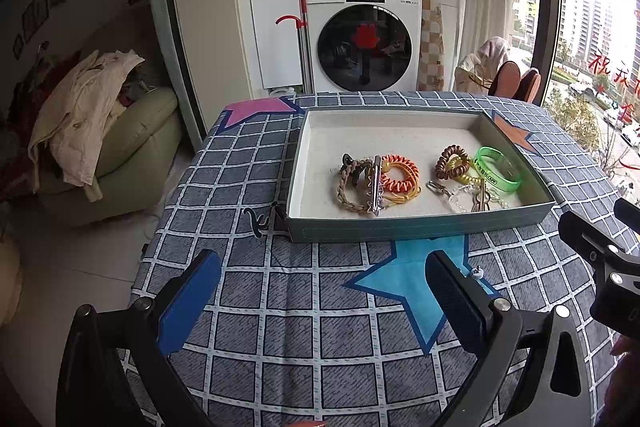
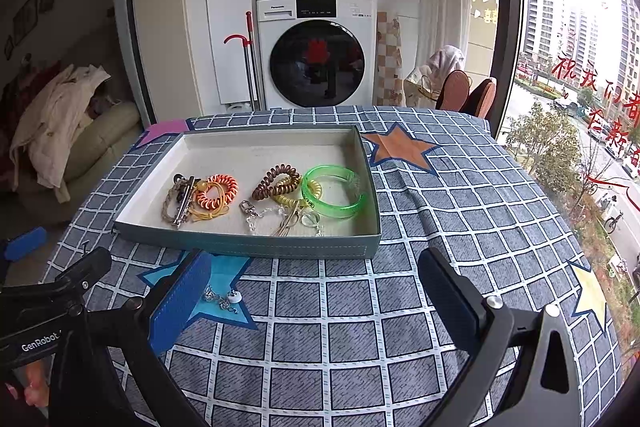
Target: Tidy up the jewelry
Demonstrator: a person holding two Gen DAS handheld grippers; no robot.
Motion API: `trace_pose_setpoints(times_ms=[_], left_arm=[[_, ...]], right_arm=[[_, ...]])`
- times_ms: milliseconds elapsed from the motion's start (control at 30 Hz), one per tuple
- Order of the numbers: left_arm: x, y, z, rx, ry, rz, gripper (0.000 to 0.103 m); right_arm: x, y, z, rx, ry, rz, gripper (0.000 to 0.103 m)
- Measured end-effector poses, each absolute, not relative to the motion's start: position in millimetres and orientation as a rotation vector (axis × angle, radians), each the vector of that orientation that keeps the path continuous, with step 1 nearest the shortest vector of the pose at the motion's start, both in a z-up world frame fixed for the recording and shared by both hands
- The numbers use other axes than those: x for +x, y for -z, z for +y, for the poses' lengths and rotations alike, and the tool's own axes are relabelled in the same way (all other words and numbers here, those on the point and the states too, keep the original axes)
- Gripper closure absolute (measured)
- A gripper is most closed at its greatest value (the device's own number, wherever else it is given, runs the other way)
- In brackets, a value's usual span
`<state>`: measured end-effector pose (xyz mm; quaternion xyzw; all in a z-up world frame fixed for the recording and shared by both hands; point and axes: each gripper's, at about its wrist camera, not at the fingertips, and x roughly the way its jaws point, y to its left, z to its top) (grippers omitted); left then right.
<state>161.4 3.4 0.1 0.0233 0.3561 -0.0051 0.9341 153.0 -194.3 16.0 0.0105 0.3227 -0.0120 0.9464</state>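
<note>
- Two grippers are seen above a table covered by a grid-patterned cloth (image 2: pixel 352 311); the tray (image 2: pixel 248 245) is taken as the landmark.
- Well left of the tray, a green armchair (image 1: pixel 132 155) heaped with clothes (image 1: pixel 80 119) is seen.
- Behind the tray, a stacked washer and dryer (image 2: pixel 316 55) are placed, with a red-handled mop (image 2: pixel 249 59) beside them.
- Nothing is seen lying between either gripper and the tray's near wall.
- In front of the tray, on a blue star, a small silver chain with a white bead (image 2: pixel 224 299) is found, just beside the right gripper's left finger.
- Left gripper (image 1: pixel 320 299): its jaws are spread wide and nothing is held.
- Right gripper (image 2: pixel 316 303): its jaws are likewise spread wide, with nothing gripped.
- Inside the tray, at left, a braided cord (image 1: pixel 348 187), a spiked metal clip (image 1: pixel 377 187) and an orange coil band (image 1: pixel 400 175) are piled together.
- Toward the tray's right, a brown coil band (image 2: pixel 276 181), a yellow coil (image 2: pixel 288 195), a clear chain (image 2: pixel 260 215) and a translucent green bangle (image 2: pixel 334 191) are grouped.
</note>
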Motion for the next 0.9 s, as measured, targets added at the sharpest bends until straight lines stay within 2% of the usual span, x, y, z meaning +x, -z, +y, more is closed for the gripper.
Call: trace_pose_setpoints(times_ms=[900], left_arm=[[162.0,1.0,2.0,0.051,0.010,0.731,0.000]], right_arm=[[152.1,-15.9,-194.6,0.020,0.028,0.655,0.000]])
